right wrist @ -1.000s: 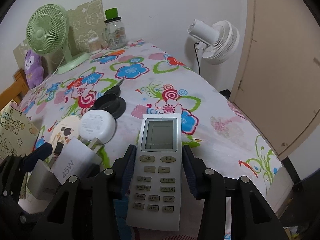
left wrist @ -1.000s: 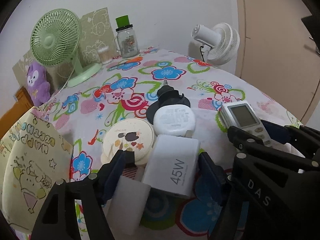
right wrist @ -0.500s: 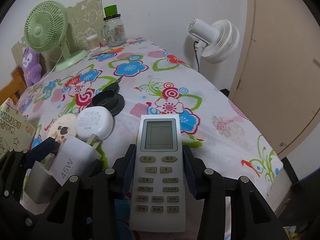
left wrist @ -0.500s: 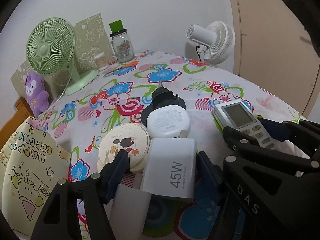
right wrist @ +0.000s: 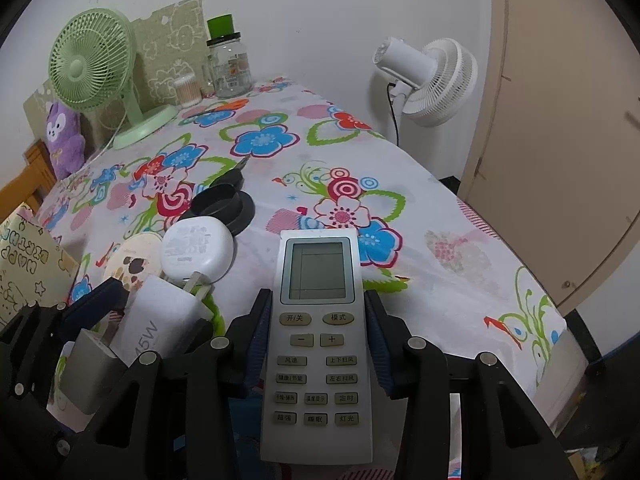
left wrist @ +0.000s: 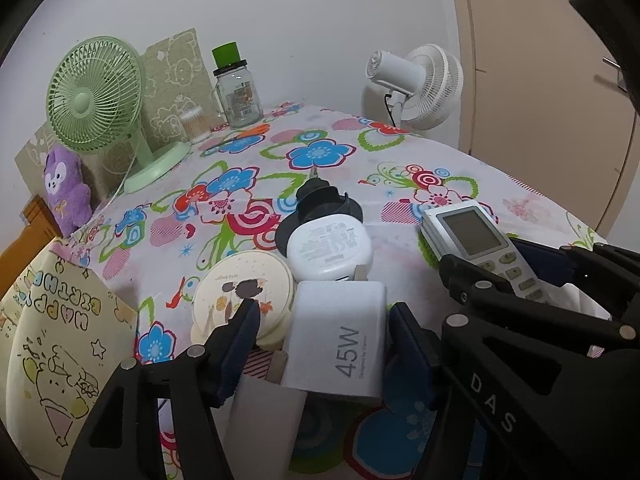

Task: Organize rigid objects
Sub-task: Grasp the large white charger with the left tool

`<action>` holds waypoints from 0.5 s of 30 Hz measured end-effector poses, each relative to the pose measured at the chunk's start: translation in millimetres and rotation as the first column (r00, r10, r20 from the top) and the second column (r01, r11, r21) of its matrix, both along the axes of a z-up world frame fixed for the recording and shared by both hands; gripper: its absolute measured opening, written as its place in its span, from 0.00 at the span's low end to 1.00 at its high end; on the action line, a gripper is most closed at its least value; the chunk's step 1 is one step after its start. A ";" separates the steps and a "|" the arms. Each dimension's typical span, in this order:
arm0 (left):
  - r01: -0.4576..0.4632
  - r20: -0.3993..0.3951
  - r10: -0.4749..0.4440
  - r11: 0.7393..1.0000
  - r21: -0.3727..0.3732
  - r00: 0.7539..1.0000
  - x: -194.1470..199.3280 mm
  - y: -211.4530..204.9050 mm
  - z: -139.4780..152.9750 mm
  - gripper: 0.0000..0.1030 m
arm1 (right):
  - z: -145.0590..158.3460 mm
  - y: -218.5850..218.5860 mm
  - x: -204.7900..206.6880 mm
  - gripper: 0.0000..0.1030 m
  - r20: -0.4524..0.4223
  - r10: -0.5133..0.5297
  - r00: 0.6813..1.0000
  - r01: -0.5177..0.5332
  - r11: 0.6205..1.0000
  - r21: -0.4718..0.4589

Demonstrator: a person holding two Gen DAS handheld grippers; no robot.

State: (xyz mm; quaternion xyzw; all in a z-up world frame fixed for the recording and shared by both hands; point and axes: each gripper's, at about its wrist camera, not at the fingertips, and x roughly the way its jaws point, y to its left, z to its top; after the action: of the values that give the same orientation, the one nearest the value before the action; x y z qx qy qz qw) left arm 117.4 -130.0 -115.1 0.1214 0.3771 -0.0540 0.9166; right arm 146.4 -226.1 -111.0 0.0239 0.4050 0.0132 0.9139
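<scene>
On the flowered surface [left wrist: 400,152], near its front edge, the left claw [left wrist: 320,340] is spread around a white charger block [left wrist: 340,340] marked 45W; the right-hand finger sits close beside the block while the left-hand finger [left wrist: 240,328] stands clear of it, overlapping the rim of a round cream tin [left wrist: 244,288]. Whether the block is lifted or resting cannot be told. Its prongs point toward a rounded white plug adapter [left wrist: 330,248], which lies just beyond it and touches a black round holder [left wrist: 320,204] farther back. A grey box [right wrist: 90,372] sits low beside the charger, partly hidden by the left claw. To the right, the right claw [right wrist: 316,336] is pinching a white remote control [right wrist: 316,344], both blue pads pressed against its long sides, screen end pointing away over the cloth. At the far end of the surface stand a green desk fan [left wrist: 96,100], a glass jar with a green lid [left wrist: 236,92] and a small tub of cotton swabs [left wrist: 194,122], with a purple plush toy [left wrist: 66,188] at the left. A white fan [right wrist: 432,80] stands off the surface by the wall, and a yellow birthday bag [left wrist: 48,344] leans at the near left.
</scene>
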 end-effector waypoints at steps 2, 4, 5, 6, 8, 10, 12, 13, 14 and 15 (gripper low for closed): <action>0.005 0.003 -0.005 1.000 0.002 1.000 0.7 -1.3 0.9 0.70 | 1.3 -2.9 -1.0 0.46 0.004 -0.008 1.000 0.008 1.000 0.000; 0.006 0.009 -0.006 1.000 0.009 1.000 1.5 -3.8 1.6 0.72 | 2.3 -5.6 -1.4 0.46 0.006 -0.014 1.000 0.014 1.000 0.001; 0.007 0.009 -0.007 1.000 0.010 1.000 1.9 -4.8 1.6 0.73 | 2.5 -6.9 -0.9 0.46 0.006 -0.017 1.000 0.017 1.000 0.000; 0.008 0.009 -0.009 1.000 0.011 1.000 2.2 -5.6 1.6 0.73 | 2.6 -7.8 -0.4 0.46 0.006 -0.019 1.000 0.019 1.000 -0.001; 0.012 0.008 -0.013 1.000 0.015 1.000 2.1 -6.9 1.7 0.73 | 2.3 -9.7 0.1 0.46 0.006 -0.023 1.000 0.023 1.000 0.000; 0.020 0.004 -0.020 1.000 0.006 1.000 1.8 -7.8 2.0 0.59 | 1.3 -11.3 0.2 0.46 0.003 -0.024 1.000 0.024 1.000 0.005; 0.015 -0.001 -0.015 1.000 0.008 1.000 2.1 -8.3 2.0 0.50 | 1.3 -12.7 0.5 0.46 0.003 -0.024 1.000 0.024 1.000 0.016; 0.016 -0.002 -0.016 1.000 0.009 1.000 2.1 -8.4 1.9 0.50 | 1.6 -12.9 0.4 0.46 0.004 -0.025 1.000 0.025 1.000 0.015; 0.017 -0.003 -0.017 1.000 0.009 1.000 2.3 -8.2 2.0 0.50 | 1.7 -12.5 0.4 0.46 0.005 -0.025 1.000 0.025 1.000 0.013; 0.018 -0.004 -0.017 1.000 0.007 1.000 2.2 -8.0 2.2 0.50 | 1.7 -12.1 0.0 0.46 0.006 -0.024 1.000 0.024 1.000 0.013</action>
State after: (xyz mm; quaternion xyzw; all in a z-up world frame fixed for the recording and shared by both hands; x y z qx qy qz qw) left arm 119.7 -137.9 -113.0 0.1280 0.3781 -0.0609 0.9148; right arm 146.4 -238.2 -109.2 0.0347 0.4017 0.0047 0.9151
